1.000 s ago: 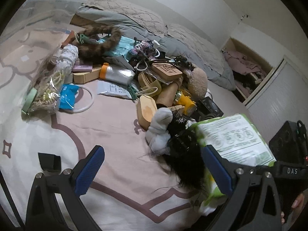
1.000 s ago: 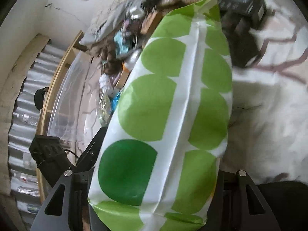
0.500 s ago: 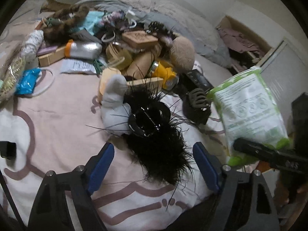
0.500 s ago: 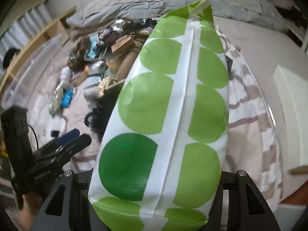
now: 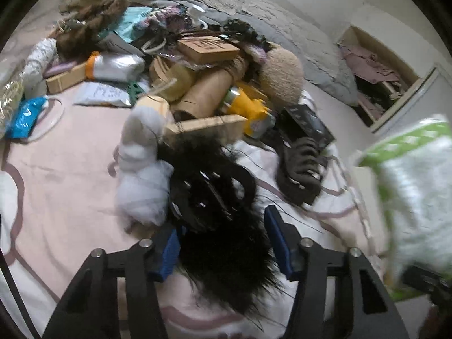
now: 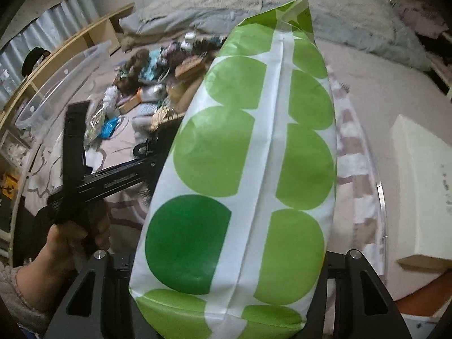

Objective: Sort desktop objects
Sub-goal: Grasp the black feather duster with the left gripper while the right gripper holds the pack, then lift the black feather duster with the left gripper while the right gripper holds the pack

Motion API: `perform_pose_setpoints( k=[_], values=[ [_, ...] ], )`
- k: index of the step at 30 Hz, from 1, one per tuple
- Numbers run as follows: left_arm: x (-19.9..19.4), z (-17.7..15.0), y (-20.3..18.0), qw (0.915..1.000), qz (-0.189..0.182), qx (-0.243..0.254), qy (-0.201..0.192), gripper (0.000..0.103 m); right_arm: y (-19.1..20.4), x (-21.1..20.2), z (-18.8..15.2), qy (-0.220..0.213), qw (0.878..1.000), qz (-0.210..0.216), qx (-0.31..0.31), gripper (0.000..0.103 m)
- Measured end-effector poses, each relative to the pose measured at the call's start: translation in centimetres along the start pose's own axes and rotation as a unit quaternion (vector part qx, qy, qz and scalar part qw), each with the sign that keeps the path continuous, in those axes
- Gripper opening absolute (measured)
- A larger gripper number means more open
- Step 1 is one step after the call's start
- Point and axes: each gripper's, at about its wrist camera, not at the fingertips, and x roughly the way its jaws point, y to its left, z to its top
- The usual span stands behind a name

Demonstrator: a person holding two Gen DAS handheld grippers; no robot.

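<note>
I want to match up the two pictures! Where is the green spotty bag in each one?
Left wrist view: the green spotty bag shows blurred at the right edge, beside the pile.
Right wrist view: the bag fills the middle, pinched between the right tongs.
Shared landmark: the brown cardboard box on top of the pile, also seen at upper left of the bag.

Open pink bedsheet is lying free to the left of my left gripper, whose jaws are closing around a black hairpiece. A white sock is crowding its left side, a dark hair claw its right. The clutter pile is blocking passage ahead.
</note>
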Motion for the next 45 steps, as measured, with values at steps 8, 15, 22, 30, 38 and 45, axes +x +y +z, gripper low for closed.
perform_pose_setpoints(
  k=[8, 15, 22, 30, 38, 45],
  values=[
    [-1.1, 0.2, 0.8, 0.9992, 0.026, 0.019, -0.024, 0.036, 0.7, 0.4, 0.2, -0.004, 1.0, -0.008, -0.018, 0.055],
    [-6.4, -0.1, 2.9, 0.9961, 0.047, 0.052, -0.053, 0.023, 4.1, 3.0, 0.9, 0.016, 0.998, 0.006, -0.053, 0.055],
    [-9.1, -0.9, 7.8, 0.9935, 0.084, 0.02, -0.074, 0.023, 8.6, 7.2, 0.7, 0.071, 0.993, -0.007, -0.093, 0.055],
    [-9.0, -2.1, 9.5, 0.9947, 0.069, 0.006, -0.076, 0.026, 7.8, 9.5, 0.2, 0.073, 0.997, -0.02, -0.011, 0.057],
    [-8.4, -2.1, 10.0, 0.9976, 0.045, 0.0, -0.052, 0.041, 7.7, 8.6, -0.6, 0.03, 0.998, -0.04, 0.044, 0.068],
    [-8.7, -2.1, 9.9, 0.9979, 0.039, 0.001, -0.051, 0.041, 5.9, 7.2, 0.5, -0.004, 0.994, -0.042, 0.1, 0.07]
  ],
)
